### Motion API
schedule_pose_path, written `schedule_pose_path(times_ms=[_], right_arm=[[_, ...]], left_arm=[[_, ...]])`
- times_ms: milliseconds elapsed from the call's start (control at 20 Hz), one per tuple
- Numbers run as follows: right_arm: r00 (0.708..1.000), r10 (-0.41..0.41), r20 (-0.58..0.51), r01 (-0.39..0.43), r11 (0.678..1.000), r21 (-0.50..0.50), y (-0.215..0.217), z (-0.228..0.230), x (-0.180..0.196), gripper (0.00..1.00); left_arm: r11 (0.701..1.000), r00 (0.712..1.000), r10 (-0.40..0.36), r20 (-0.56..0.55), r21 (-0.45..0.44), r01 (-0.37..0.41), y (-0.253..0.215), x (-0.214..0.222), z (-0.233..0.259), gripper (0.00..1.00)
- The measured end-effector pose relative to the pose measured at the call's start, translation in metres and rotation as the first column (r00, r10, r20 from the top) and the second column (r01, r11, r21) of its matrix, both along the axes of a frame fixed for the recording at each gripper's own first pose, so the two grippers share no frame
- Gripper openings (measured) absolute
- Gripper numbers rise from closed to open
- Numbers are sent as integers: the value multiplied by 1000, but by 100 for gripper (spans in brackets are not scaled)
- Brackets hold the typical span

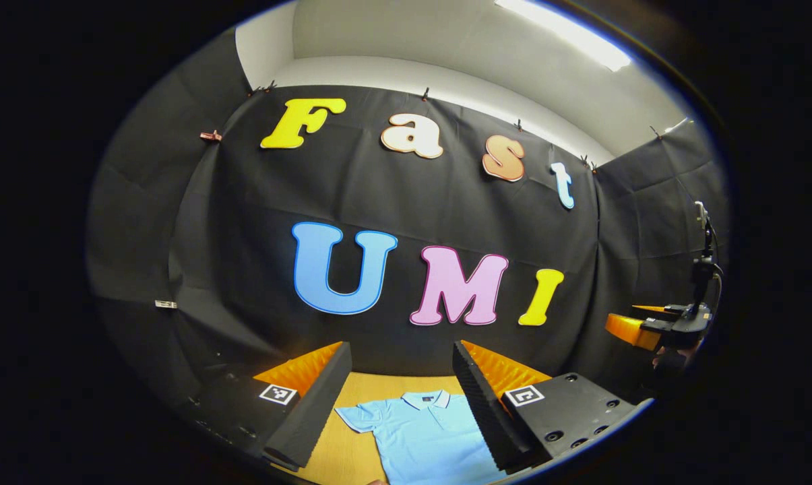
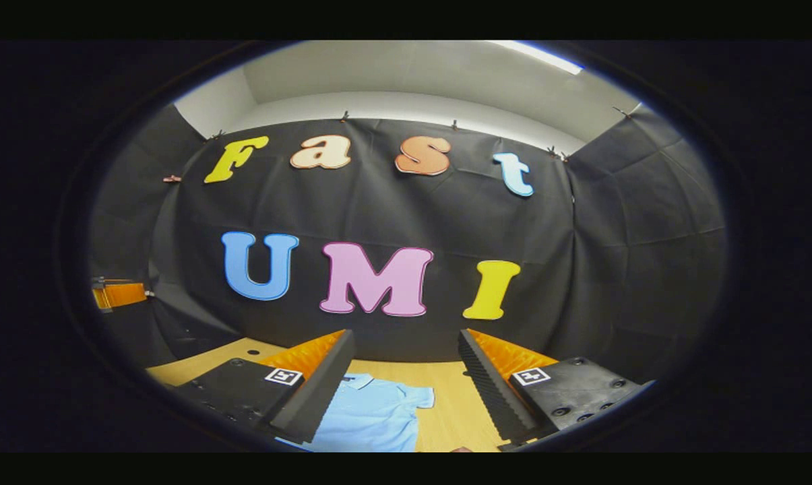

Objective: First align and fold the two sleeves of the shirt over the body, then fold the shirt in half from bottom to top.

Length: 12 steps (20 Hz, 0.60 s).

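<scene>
- Black cloth hangs behind a light wooden table (image 1: 362, 387), and on that table the light blue polo shirt (image 1: 422, 434) lies flat, collar toward the cloth wall, hem toward us.
- We hold both grippers up and level, looking out over the table, so the shirt sits low and ahead of each one, below the fingertips and not touched by either.
- Our left gripper (image 1: 400, 397) has its two fingers spread well apart with nothing between them; in the left gripper view the shirt's collar and one short sleeve (image 1: 355, 416) show through the gap.
- Our right gripper (image 2: 406, 384) is likewise spread wide and empty; in the right gripper view the shirt lies below and slightly to its left, with the other short sleeve (image 2: 419, 399) pointing out over bare wood.
- The shirt's long axis runs away from us, collar far and hem near (so each sleeve sticks out sideways toward its own hand).
- We judge that no fold is begun: both sleeves lie open. The left gripper is nearer the sleeve seen in its own view, the right gripper nearer the other, and each needs to drop down and forward to reach its sleeve.
</scene>
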State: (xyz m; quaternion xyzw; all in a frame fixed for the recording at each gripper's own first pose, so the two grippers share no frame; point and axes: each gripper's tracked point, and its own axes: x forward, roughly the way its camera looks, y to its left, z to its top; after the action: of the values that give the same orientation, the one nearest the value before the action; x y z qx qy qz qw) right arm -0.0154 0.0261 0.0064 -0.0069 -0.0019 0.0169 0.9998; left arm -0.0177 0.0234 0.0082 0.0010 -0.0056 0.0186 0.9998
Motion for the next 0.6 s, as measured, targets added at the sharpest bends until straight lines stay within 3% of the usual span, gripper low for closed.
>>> schedule_pose_path(times_ms=[300,600], right_arm=[[1000,10,-4,-10,1000,4,5,1,1,97],[1000,15,-3,-15,1000,-18,7,0,-5,97]], left_arm=[[998,999,27,22,50,-29,7,-10,13,96],[999,1000,28,10,44,-29,6,-13,8,96]])
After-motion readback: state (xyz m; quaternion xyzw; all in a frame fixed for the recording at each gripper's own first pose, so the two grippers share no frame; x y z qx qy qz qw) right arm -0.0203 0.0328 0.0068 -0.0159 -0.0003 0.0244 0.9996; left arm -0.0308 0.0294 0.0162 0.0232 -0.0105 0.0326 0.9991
